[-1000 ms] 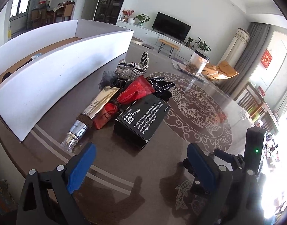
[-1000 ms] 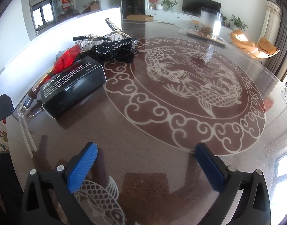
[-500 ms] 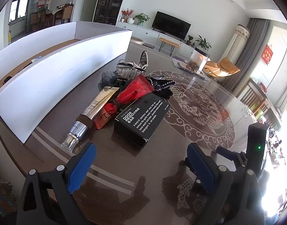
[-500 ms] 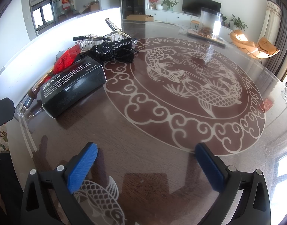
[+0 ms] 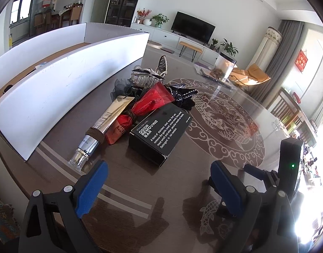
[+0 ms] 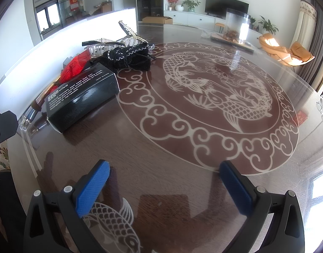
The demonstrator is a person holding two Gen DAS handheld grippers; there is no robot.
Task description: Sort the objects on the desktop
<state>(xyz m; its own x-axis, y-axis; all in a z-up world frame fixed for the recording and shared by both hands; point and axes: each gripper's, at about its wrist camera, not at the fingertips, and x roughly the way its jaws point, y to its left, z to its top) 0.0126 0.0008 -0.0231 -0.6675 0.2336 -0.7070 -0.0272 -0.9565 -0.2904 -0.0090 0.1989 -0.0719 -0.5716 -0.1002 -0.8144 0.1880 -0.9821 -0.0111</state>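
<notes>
Two spread claws over a cluttered worktop

Left wrist view: left claw (image 5: 157, 174) spread, empty; at 12 o'clock black box (image 5: 160, 132) reads "ODOR REMOVING BAR", beside red packet (image 5: 149, 103).
Right wrist view: right claw (image 6: 163, 175) spread, empty; the box (image 6: 81, 97) sits at 10 o'clock, "MADE IN CHINA".

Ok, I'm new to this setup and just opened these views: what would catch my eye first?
Probably the huddle of objects on the table: a black box lettered ODOR REMOVING BAR, with a red packet and a silver tube lying to its left. Beside them runs the long wall of a white cardboard box. The table's pale fish-and-cloud pattern fills the right wrist view, where the right gripper is open and empty.
</notes>
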